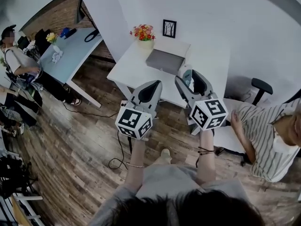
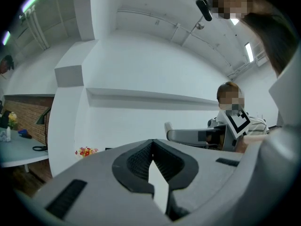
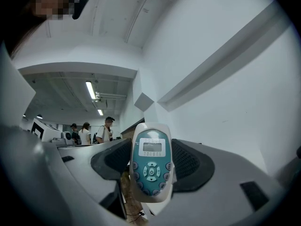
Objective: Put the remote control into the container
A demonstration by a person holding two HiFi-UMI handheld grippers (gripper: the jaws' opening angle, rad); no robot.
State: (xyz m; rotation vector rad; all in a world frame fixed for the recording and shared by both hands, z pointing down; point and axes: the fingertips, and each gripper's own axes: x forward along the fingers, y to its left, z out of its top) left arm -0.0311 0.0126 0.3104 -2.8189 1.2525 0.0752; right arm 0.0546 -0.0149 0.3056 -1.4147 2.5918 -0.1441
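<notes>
I hold both grippers up in front of me, above the wooden floor. My right gripper (image 1: 189,76) is shut on a white remote control (image 1: 187,81) with a teal face. In the right gripper view the remote control (image 3: 150,166) stands upright between the jaws, with its screen and buttons toward the camera. My left gripper (image 1: 154,84) is shut with nothing in it; in the left gripper view its pads (image 2: 141,161) meet. The grey open container (image 1: 164,61) lies on the white table (image 1: 131,69) ahead, beyond both grippers.
A pot of flowers (image 1: 144,34) and a small picture frame (image 1: 169,28) stand at the table's back by the wall. A person in a striped shirt (image 1: 263,135) sits to the right near an office chair (image 1: 261,86). A blue-grey table (image 1: 70,51) and people are at the left. A cable (image 1: 115,161) lies on the floor.
</notes>
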